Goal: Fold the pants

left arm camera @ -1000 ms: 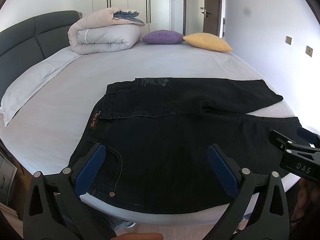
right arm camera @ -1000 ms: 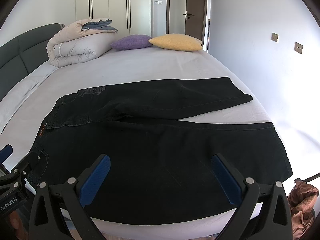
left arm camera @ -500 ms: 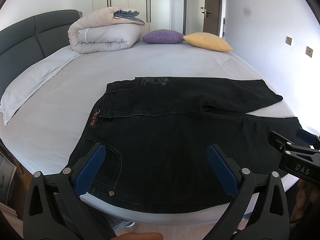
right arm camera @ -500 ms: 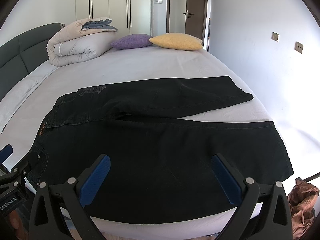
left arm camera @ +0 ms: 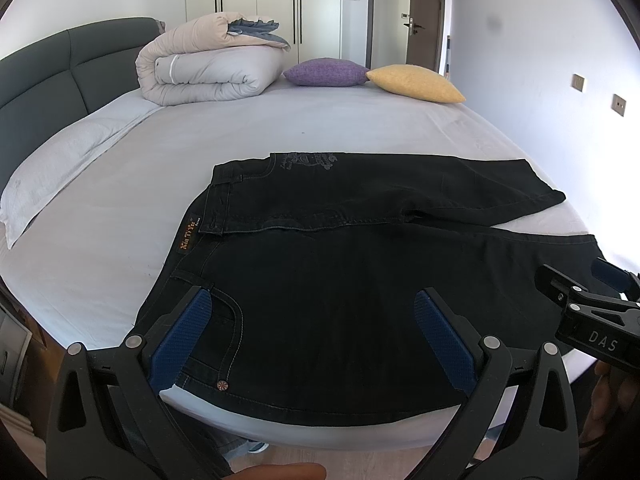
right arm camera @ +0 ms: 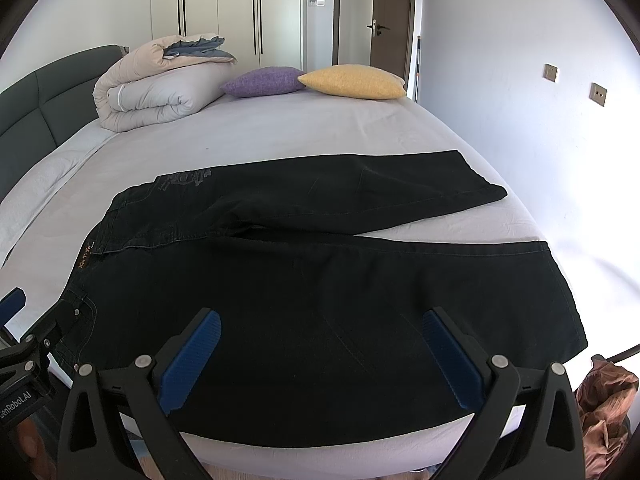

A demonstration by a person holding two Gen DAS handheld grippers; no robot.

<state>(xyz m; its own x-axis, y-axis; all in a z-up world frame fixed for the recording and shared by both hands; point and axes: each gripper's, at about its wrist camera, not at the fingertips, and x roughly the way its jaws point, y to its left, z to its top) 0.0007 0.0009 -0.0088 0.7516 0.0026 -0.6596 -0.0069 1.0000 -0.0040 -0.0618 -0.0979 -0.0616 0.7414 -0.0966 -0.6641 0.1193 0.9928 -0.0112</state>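
Black denim pants point(left arm camera: 360, 280) lie spread flat on the pale bedsheet point(left arm camera: 280, 128), legs apart, nothing folded; our left gripper point(left arm camera: 312, 336) and right gripper point(right arm camera: 320, 352) hover, fingers wide apart.

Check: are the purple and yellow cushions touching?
Touching. In the right wrist view, the yellow cushion's corner overlaps the purple cushion's edge with no sheet showing between them.

**Bright daylight, heavy fisheye bend**

Both views are sharp and evenly lit. Strong light glares on the right wall point(right arm camera: 520, 128) and washes out the bed point(right arm camera: 516, 216) sheet's right edge (near white there). Black corners frame each circular picture; straight lines bow outward. The pants point(right arm camera: 320, 280) read as near-featureless black.
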